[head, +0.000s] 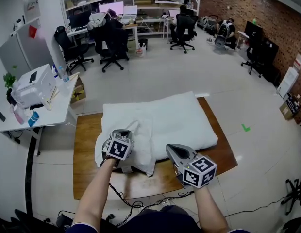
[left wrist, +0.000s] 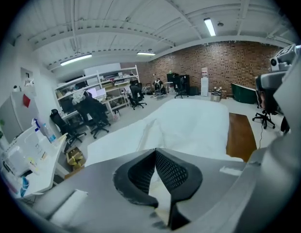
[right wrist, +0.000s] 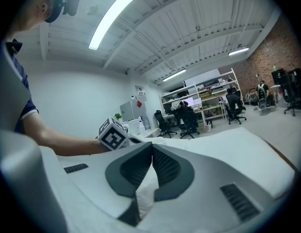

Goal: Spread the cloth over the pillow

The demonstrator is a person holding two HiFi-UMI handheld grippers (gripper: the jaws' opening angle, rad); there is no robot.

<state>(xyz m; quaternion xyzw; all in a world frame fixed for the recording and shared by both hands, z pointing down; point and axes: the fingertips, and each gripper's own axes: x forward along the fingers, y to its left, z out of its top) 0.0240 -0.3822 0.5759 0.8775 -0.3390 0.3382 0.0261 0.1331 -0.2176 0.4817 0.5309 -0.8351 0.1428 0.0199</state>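
Note:
A white cloth (head: 165, 120) lies rumpled over a low wooden table (head: 87, 144), its near edge bunched and folded. A rounded white bulk, probably the pillow (head: 98, 153), shows under the cloth's left near corner. My left gripper (head: 129, 130) rests at that corner, shut on a fold of the cloth (left wrist: 158, 193) in the left gripper view (left wrist: 154, 152). My right gripper (head: 170, 149) sits at the near edge further right. It is also shut, with a strip of white cloth (right wrist: 146, 186) pinched between its jaws (right wrist: 151, 144).
A white desk with a printer (head: 34, 89) stands left of the table. Black office chairs (head: 111, 47) and shelving fill the far side of the room. Cables (head: 126, 200) trail on the floor by the table's near edge. A brick wall (head: 267, 13) runs along the right.

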